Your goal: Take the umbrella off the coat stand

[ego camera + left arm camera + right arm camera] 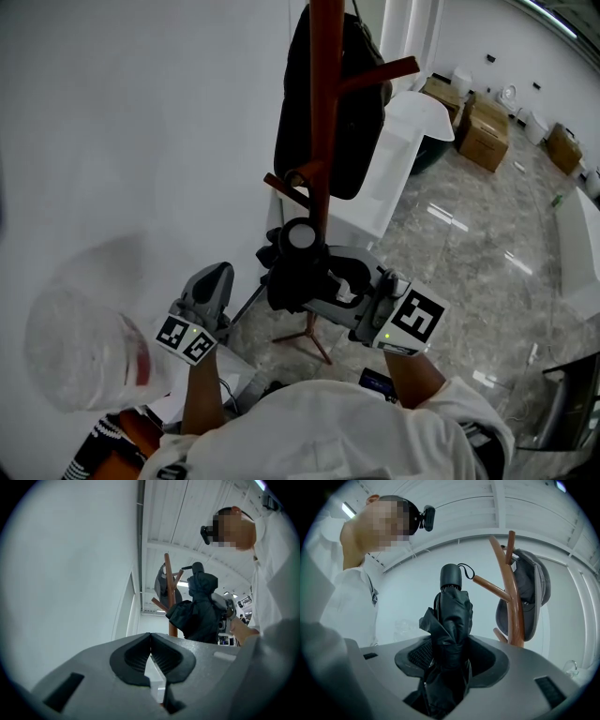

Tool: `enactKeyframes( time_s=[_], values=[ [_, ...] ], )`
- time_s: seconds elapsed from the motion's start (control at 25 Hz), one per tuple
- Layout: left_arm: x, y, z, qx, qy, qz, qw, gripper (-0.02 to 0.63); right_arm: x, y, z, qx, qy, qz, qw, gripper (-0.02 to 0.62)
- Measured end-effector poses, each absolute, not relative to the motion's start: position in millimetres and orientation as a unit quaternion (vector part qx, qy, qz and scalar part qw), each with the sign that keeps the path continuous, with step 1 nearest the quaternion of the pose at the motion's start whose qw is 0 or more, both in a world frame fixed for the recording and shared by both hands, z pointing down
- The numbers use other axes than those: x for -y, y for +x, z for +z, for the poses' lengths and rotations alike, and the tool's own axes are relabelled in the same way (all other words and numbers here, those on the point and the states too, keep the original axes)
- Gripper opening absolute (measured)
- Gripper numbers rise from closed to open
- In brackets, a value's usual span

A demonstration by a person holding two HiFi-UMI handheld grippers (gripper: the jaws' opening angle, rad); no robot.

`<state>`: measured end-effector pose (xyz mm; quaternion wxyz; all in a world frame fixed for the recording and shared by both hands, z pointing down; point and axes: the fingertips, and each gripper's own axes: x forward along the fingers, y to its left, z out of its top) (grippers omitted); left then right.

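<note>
A folded black umbrella [449, 620] stands upright between the jaws of my right gripper [451, 660], which is shut on its bundled canopy; its round handle [450, 577] with a wrist loop points up. In the head view the umbrella [295, 267] sits just in front of the brown wooden coat stand [323, 112], clear of the pegs. The left gripper view shows the umbrella [199, 609] beside the stand's pole [170, 597]. My left gripper [150, 656] is shut on nothing and hangs to the left, near the white wall.
A dark bag [328, 94] hangs on the coat stand; in the right gripper view it is the grey bag [529, 599] on the far side. Cardboard boxes [483, 127] stand on the marble floor at back right. A white wall [122, 141] fills the left.
</note>
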<state>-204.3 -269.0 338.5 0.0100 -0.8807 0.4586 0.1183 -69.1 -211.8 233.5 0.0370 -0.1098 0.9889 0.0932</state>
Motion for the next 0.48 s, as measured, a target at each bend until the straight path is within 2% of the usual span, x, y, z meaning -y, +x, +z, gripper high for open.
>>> enactKeyframes(
  time_s=[0.48],
  values=[
    [272.7, -186.7, 340.8, -0.441, -0.89, 0.118, 0.005, 0.015, 218.3, -38.1, 273.4, -0.988, -0.146, 0.045, 0.03, 0.219]
  ],
)
